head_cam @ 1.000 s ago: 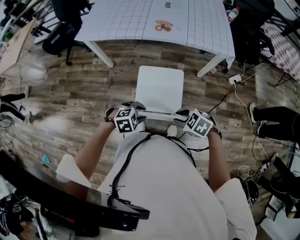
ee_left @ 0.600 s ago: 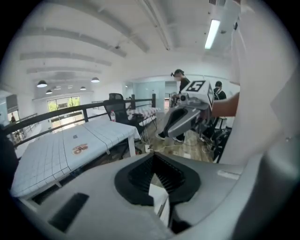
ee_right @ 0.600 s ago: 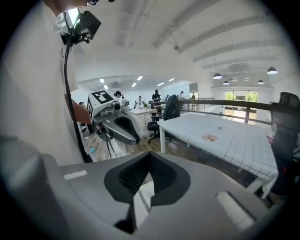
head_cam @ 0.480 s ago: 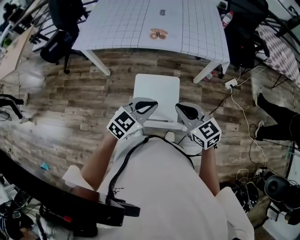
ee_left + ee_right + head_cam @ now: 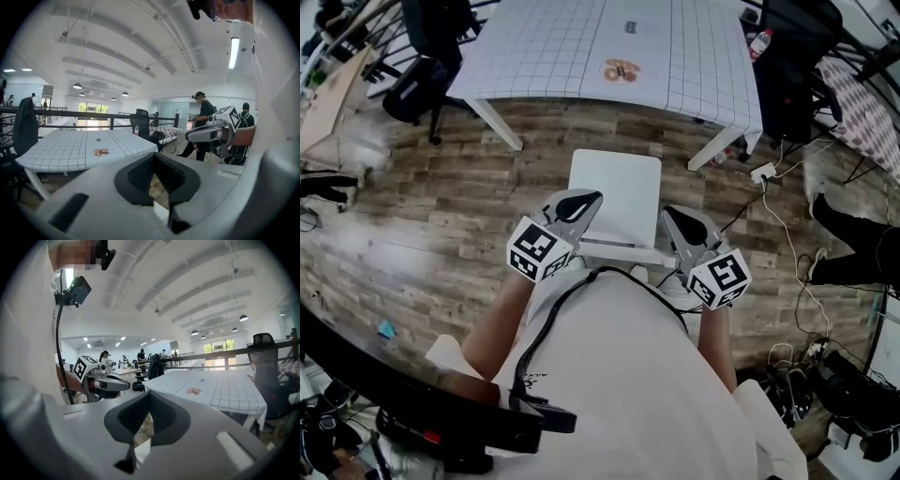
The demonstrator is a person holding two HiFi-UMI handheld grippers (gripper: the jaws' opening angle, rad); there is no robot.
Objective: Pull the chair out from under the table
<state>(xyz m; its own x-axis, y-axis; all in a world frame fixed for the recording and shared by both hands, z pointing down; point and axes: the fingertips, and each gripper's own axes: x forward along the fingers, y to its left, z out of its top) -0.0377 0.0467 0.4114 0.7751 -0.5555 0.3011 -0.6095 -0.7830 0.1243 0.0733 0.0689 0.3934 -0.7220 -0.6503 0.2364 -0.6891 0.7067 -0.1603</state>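
The white chair stands on the wood floor, pulled out from the white gridded table with a gap between them; its back rail is right in front of my body. My left gripper hovers above the rail's left end, shut and empty. My right gripper hovers over the right end, also shut and empty. Both point forward toward the table. In the left gripper view the shut jaws face the table. The right gripper view shows its shut jaws and the left gripper.
Black office chairs stand at the table's far left and far right. A power strip and cables lie on the floor at right, near a person's legs. A dark rail runs along the lower left.
Both grippers left the chair's back rail, rose and tipped from pointing down to pointing forward, jaws now closed. The chair has stayed in place.
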